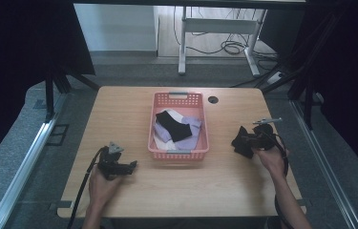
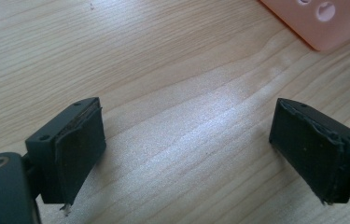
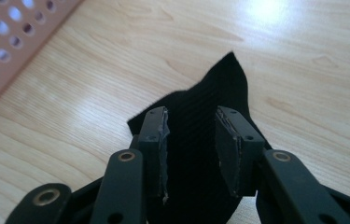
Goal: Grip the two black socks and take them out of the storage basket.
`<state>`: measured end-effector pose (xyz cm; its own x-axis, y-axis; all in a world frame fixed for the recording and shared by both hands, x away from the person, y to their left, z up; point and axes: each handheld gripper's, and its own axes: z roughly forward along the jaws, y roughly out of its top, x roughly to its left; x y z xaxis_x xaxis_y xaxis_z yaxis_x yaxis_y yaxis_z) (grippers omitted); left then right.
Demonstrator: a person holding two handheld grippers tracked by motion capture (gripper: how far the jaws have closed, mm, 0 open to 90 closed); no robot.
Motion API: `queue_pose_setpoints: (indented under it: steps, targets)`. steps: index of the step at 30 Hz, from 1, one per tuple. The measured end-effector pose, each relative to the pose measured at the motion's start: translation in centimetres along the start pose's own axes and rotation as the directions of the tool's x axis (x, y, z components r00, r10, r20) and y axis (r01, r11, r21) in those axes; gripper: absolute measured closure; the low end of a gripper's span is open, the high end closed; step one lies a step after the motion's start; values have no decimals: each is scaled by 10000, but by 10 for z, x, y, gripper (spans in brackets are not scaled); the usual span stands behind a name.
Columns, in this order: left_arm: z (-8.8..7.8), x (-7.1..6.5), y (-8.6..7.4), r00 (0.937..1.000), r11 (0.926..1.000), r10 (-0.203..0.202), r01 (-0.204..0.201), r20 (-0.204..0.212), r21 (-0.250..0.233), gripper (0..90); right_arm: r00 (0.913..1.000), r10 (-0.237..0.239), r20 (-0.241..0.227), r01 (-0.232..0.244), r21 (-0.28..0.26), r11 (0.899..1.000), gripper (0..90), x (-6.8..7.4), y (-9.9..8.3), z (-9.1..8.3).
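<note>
A black ribbed sock (image 1: 240, 141) (image 3: 212, 98) lies crumpled on the wooden table right of the pink basket (image 1: 178, 154). My right gripper (image 1: 248, 141) (image 3: 191, 116) is low over it, jaws a little apart with the sock's fabric between them, and the pads do not visibly press on it. Left of the basket my left gripper (image 1: 132, 165) (image 2: 186, 126) rests wide open over bare wood with nothing between its pads. Inside the basket lie another black sock (image 1: 174, 125) and pale purple and white socks (image 1: 194, 125).
The basket's perforated pink wall (image 3: 4, 51) is close on the left in the right gripper view, and its corner (image 2: 324, 25) sits at the top right of the left gripper view. A cable hole (image 1: 213, 99) is near the table's far edge. Bare wood lies in front of the basket.
</note>
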<state>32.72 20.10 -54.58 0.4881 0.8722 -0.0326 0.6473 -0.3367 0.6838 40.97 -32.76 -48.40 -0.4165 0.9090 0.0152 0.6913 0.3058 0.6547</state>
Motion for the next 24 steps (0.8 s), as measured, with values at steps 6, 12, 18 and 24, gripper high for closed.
queue_pose_setpoints:
  steps: [6,12,18,24]
  targets:
    - [0,0,0,10000,10000,-3,3,3,-3,102,9998,-35,-202,29,-338,9994,574,5,9,-11]
    - [0,0,0,10000,10000,-5,5,2,-3,102,9987,-155,-485,124,-628,9979,532,13,22,-20]
    - [0,0,0,10000,10000,-1,1,4,16,101,9965,-200,-808,128,-888,9960,507,22,37,-26]
    - [0,0,0,10000,10000,2,-2,3,6,102,9939,-456,-1008,340,-1134,9930,489,36,52,-31]
